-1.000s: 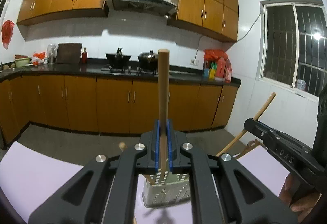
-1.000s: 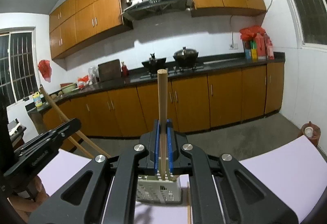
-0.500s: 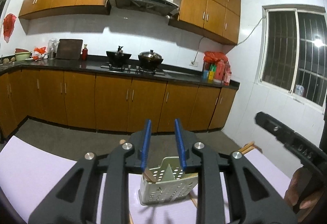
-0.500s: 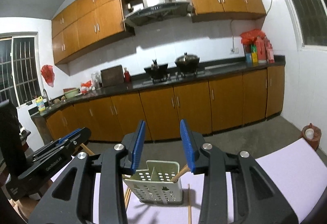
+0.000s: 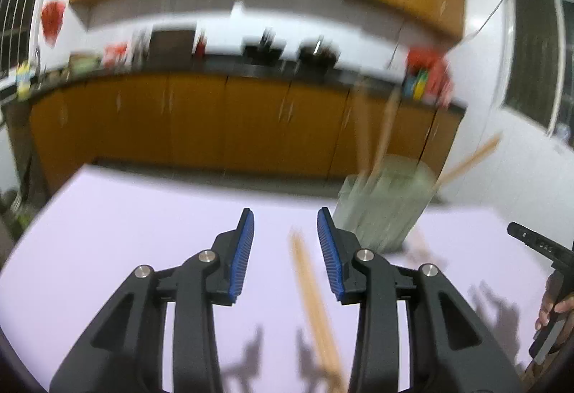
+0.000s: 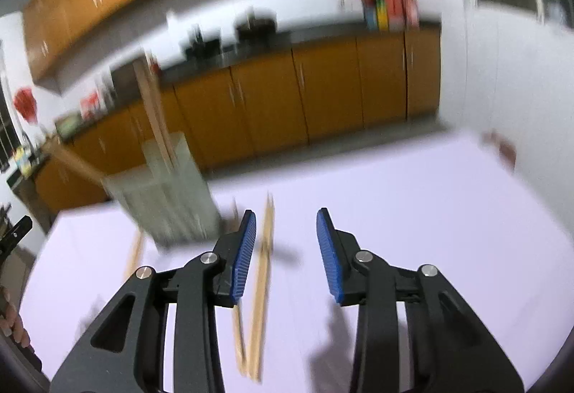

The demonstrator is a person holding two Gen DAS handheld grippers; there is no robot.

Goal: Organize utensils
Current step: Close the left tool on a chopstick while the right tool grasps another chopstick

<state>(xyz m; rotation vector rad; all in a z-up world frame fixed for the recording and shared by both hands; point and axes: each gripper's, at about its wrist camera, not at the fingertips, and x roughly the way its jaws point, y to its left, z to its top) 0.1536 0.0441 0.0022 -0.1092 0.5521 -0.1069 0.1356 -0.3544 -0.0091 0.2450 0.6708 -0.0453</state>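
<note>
The holder [image 5: 385,201], a pale plastic basket with a perforated wall, stands on the lilac bench [image 5: 143,231] and keeps several wooden chopsticks [image 5: 385,127] upright, leaning on its rim. In front of the holder more chopsticks [image 6: 262,285] lie flat, thin and straight, probably waiting to be collected. The left gripper [image 5: 286,251] and the right gripper [image 6: 286,255] hover near the holder, jaws open and empty.
</note>
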